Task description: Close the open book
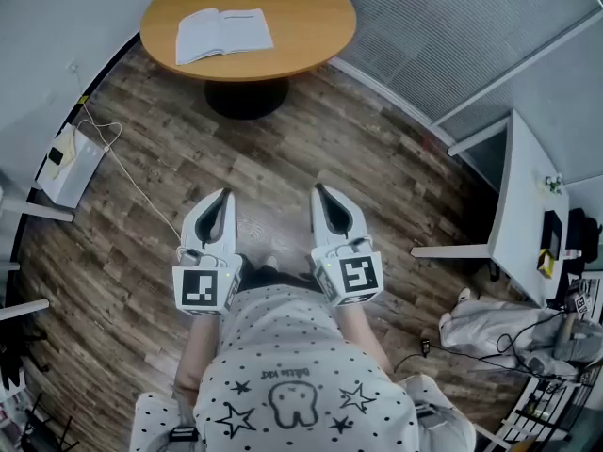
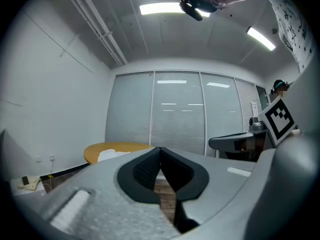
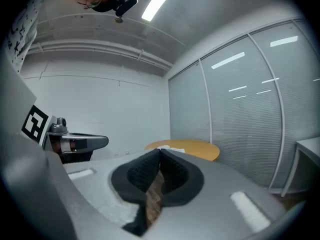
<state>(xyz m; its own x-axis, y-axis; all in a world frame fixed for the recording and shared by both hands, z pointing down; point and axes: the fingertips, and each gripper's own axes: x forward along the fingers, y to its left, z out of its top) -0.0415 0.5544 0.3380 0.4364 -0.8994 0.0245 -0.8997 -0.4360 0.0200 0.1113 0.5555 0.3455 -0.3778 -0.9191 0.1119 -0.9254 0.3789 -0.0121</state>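
**Left gripper** [image 2: 160,150]: the jaws are closed. The ribbed black pads meet at the tips, and nothing is between them.

**Right gripper** [image 3: 160,152]: same condition, tips together and empty. Only a strip of wood-plank floor [image 1: 311,149] shows through the gap behind the pads.

**Posture:** in the head view both grippers sit at lower centre, side by side. They are close to the person's torso [image 1: 301,384] and point toward the top of the frame. Judgement: this is a carry posture. Closed jaws held near the body suit an approach on foot, since nothing needs holding yet.

**Open book** [image 1: 223,34]: it lies flat, pages up, on the round wooden table [image 1: 311,12] at the upper left of the head view. It is well apart from both grippers, with bare floor between. It sits left of the tabletop's centre, with its fold running roughly top to bottom in the frame. Each gripper view shows the table low at mid-frame, just beyond the jaw tips, so both grippers are aimed roughly at it.

**Surroundings:** slatted blinds [image 1: 452,26] fill the upper right. A white desk [image 1: 523,196] stands at the right edge, and a white bag [image 1: 71,163] rests at the left edge.

**Status, as judged:** the task is not begun. The next step calls for closing the distance to the table. A jaw tip then goes under one half of the book to fold it over the other.
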